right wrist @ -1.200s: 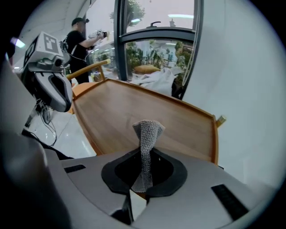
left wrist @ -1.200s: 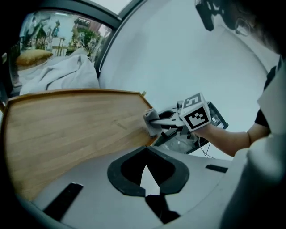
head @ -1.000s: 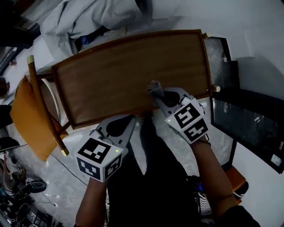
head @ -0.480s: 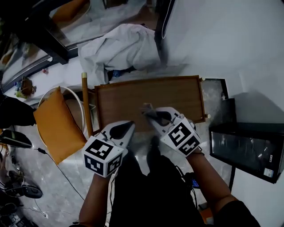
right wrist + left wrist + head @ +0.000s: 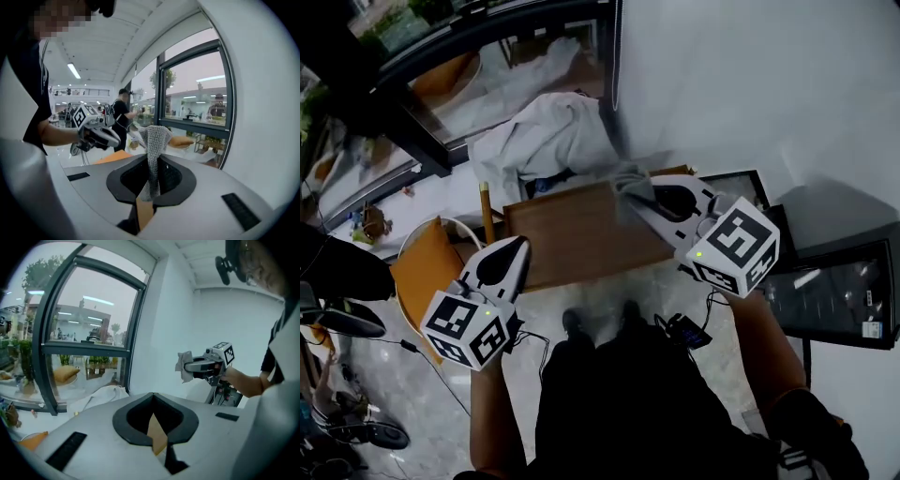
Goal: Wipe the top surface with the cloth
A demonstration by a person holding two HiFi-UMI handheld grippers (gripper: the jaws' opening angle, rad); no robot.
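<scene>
Pinching the cloth (image 5: 625,177) in its jaws, the right gripper (image 5: 637,195) is hovering over the table's (image 5: 572,239) far edge, while the left gripper (image 5: 517,244), jaws pressed together and empty, is hanging by its left edge.

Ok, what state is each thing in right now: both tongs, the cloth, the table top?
cloth: bunched, held up in the air.
right tongs: shut on the cloth.
left tongs: shut, empty.
table top: bare wood.
white sheet: crumpled behind the table top.

White wall (image 5: 750,84), dark-framed window (image 5: 84,310), pale marbled floor (image 5: 600,286).
</scene>
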